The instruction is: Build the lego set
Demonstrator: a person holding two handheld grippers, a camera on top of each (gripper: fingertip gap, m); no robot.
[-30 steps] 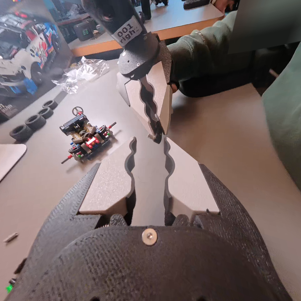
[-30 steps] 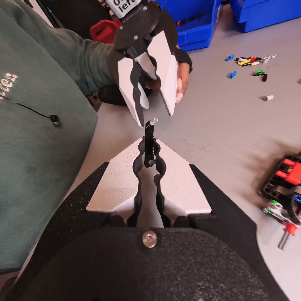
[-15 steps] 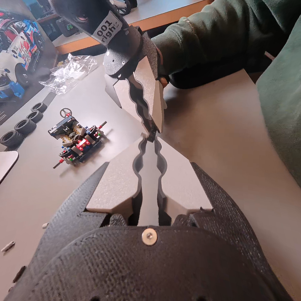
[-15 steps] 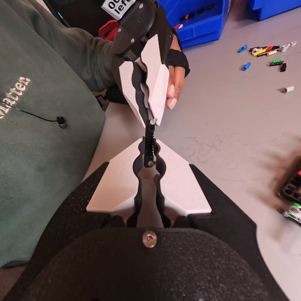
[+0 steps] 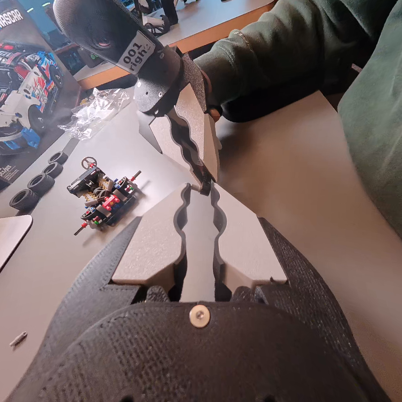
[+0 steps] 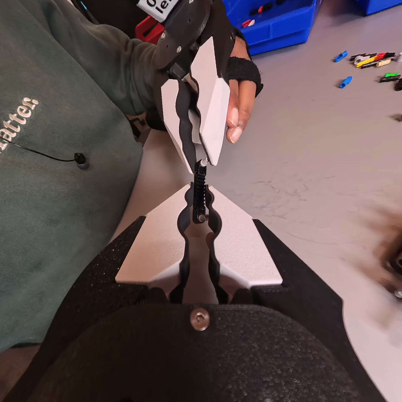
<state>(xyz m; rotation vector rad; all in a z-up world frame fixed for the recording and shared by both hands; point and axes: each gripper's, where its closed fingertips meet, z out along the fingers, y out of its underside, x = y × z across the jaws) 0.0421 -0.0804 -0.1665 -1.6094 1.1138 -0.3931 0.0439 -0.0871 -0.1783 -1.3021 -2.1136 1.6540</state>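
My right gripper (image 6: 199, 187) is shut on a black toothed lego beam (image 6: 199, 198) and holds it above the grey table, pointing away from me. A small grey pin (image 6: 203, 162) sticks out of the beam's far end. My left gripper (image 5: 199, 187) faces the right one, and its two fingertips pinch that end across the pin (image 5: 194, 186) and the beam (image 5: 204, 188). The left gripper also shows in the right wrist view (image 6: 203, 166), and the right gripper in the left wrist view (image 5: 204, 180). The part-built car chassis (image 5: 104, 195) stands on the table to the left.
Several black tyres (image 5: 41, 182) lie in a row beside the set's box (image 5: 24, 87), with a crumpled clear bag (image 5: 95, 113) behind. Loose small pieces (image 6: 369, 61) and blue bins (image 6: 278, 24) are at the right. The person's green sleeve (image 5: 282, 54) and torso are close by. Left and right tips are no more than a few centimetres apart.
My left gripper has narrowed from wide open and moved up to the beam's far end, where its tips now pinch the pin. My right gripper has kept hold of the beam.
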